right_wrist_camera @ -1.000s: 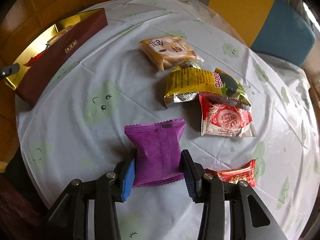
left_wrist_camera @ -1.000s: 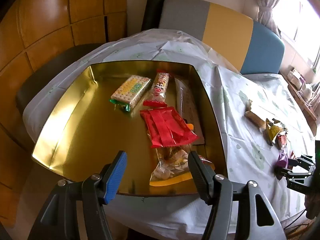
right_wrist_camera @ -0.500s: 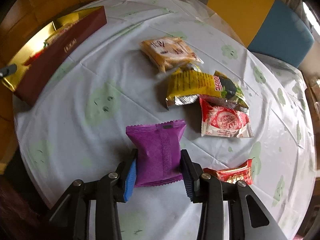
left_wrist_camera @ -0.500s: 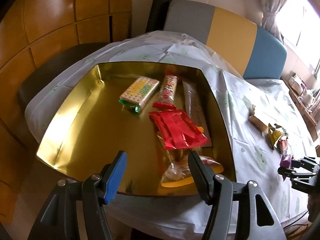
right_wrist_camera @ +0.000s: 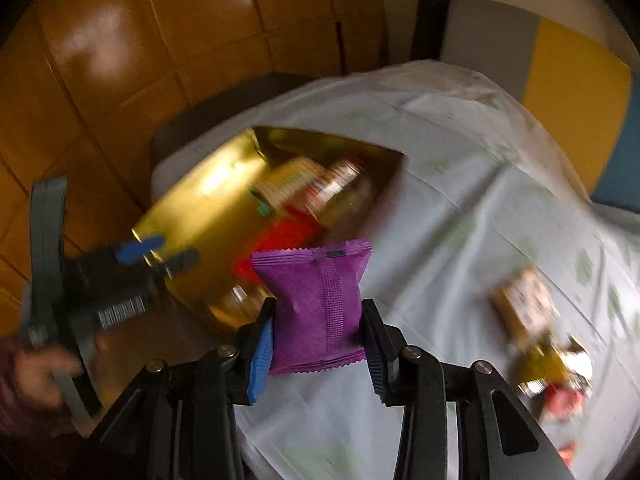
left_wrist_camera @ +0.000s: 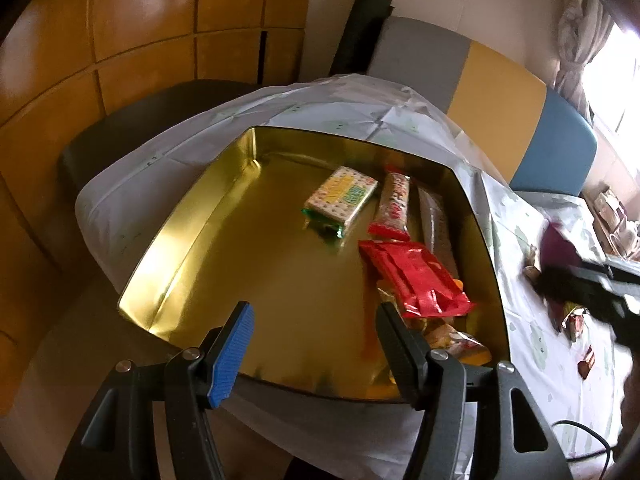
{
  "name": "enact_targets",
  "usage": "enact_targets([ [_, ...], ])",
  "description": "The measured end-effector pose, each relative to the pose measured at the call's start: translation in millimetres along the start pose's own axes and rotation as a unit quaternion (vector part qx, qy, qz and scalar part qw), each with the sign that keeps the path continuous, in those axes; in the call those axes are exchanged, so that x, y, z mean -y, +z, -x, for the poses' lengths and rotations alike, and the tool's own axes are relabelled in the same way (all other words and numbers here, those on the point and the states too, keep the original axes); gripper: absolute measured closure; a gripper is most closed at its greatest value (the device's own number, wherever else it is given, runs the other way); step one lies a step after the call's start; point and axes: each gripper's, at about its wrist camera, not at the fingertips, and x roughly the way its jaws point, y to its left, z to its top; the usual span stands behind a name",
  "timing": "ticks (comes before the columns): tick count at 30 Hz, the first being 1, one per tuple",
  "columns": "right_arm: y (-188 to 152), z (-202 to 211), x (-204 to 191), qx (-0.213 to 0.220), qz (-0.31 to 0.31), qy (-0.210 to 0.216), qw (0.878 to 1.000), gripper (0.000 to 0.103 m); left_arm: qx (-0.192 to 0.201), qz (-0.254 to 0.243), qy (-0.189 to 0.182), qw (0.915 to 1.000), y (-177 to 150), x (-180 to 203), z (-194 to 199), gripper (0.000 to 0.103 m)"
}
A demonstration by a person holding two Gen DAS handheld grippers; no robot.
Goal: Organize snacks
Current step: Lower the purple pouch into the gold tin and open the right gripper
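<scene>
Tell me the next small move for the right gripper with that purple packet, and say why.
Probably carry it on over the bare gold floor of the gold box and lower it there before letting go. The right gripper is shut on the purple packet, lifted clear of the tablecloth, short of the box. The left gripper hangs open and empty over the box's near edge, so keep clear of it.

wood-panelled wall (left_wrist_camera: 140,20); grey, yellow and blue panel (left_wrist_camera: 500,84) behind cloth-covered table (left_wrist_camera: 168,172); bright curtained window (left_wrist_camera: 612,60) far right.
</scene>
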Motion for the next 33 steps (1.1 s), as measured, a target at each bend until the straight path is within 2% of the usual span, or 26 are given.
enact_targets([
  [2,17,-16,-7,0.006,-0.008,-0.003,1.0,0.058,-0.001,0.004,-0.001,1.0,-1,-3,-1,0.039],
  [6,30,-40,-12,0.002,-0.028,-0.008,1.0,0.037,-0.002,0.004,-0.003,1.0,-2,-7,0,0.039],
  [11,22,-46,-6,0.0,-0.033,-0.012,0.999,0.036,0.0,0.008,0.002,1.0,-3,-10,0,0.039],
  [17,-4,-17,0,0.017,-0.024,-0.03,0.999,0.035,0.001,-0.005,-0.002,1.0,-3,-1,3,0.039],
  [20,-17,-5,5,0.024,-0.025,-0.041,0.999,0.03,0.005,-0.017,-0.003,0.9998,-3,6,8,0.039],
  [27,-45,15,28,0.017,-0.024,-0.082,0.996,0.023,0.011,-0.038,-0.007,0.9992,-3,21,15,0.039],
  [33,-68,33,54,0.009,-0.031,-0.114,0.993,0.023,0.012,-0.058,-0.013,0.9981,-4,37,19,0.039],
])
